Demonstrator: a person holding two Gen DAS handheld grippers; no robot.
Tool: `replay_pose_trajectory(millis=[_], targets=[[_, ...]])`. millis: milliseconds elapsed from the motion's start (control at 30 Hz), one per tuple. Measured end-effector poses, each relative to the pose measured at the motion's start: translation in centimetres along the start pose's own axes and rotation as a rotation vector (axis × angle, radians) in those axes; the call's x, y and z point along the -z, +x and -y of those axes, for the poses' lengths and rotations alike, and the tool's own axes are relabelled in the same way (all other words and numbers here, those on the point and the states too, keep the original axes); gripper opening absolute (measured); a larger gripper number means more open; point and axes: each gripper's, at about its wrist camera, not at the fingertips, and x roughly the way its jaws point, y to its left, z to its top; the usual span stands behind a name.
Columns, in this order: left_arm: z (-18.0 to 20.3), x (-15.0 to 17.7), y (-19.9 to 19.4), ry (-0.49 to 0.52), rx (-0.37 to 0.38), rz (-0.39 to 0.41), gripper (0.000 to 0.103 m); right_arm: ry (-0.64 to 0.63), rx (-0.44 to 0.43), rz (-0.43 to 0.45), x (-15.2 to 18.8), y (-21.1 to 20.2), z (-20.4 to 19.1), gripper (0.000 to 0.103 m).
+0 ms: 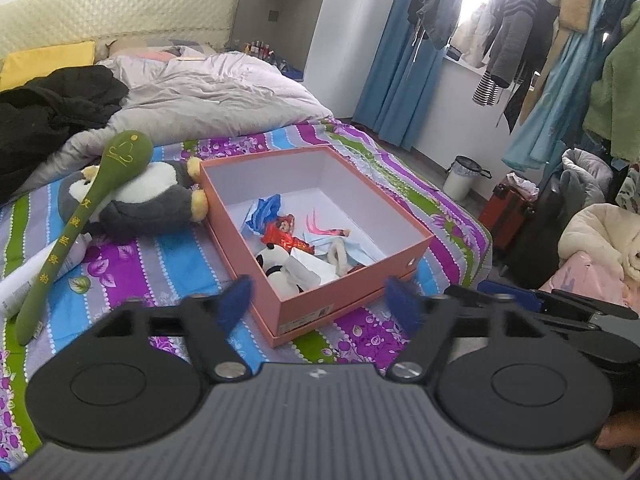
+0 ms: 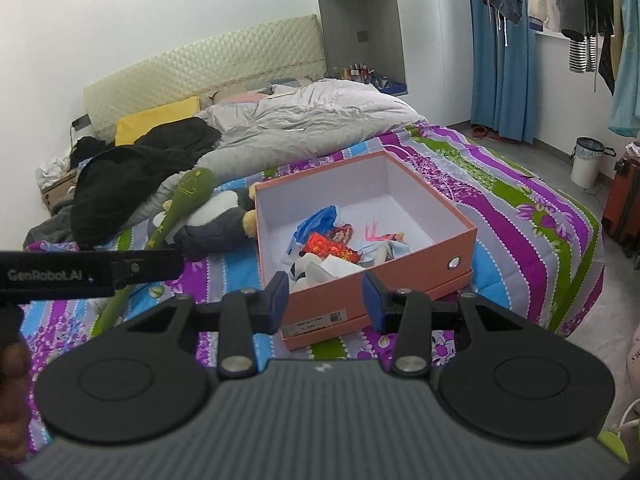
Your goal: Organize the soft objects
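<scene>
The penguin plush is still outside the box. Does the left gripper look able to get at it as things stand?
Probably yes. The left gripper is open and empty, but the green plush spoon lies across the penguin plush, so the clearest grab is its grey lower body.

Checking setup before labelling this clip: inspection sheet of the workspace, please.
Surface: bed with striped floral sheet.
Job's things: open pink box holding small toys; penguin plush beside it, green plush spoon lying across the penguin.
Clutter: black clothing, grey duvet, white tube.
Grippers: left gripper open, empty; right gripper open, empty.
Cables: nothing seen.
Surroundings: hanging clothes, blue curtain, white bin.
</scene>
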Motion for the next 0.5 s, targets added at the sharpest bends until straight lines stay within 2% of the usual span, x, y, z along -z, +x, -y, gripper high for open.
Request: replay_pose_trajectory(millis=[33,67,100,133,167,300,500], targets=[[0.0,0.0,-0.1,0.002,-0.006,0.008,0.090,-0.005,0.002,0.002,0.0,0.0,0.0,0.044],[0.0,-0.1,-0.1,0.002,-0.009,0.012,0.091,-0.014,0.011,0.005,0.0,0.0,-0.1,0.055],[0.0,-0.2,-0.2,-0.001,-0.008,0.015,0.094,-0.022,0.024,0.007,0.0,0.0,-0.1,0.077],[-0.1,-0.2,-0.2,-0.004,-0.007,0.016,0.095,-0.022,0.038,0.014,0.1,0.0,0.0,0.086],[-0.1,-0.2,-0.2,-0.004,-0.009,0.016,0.096,-0.015,0.043,0.025,0.1,-0.1,0.2,0.091],[0.1,-0.3,-0.1,-0.001,-0.025,0.014,0.099,0.000,0.044,0.019,0.0,0.0,0.8,0.095],[0.3,-0.2,0.0,0.011,-0.053,0.010,0.103,-0.002,0.053,0.025,0.1,0.0,1.0,0.095]])
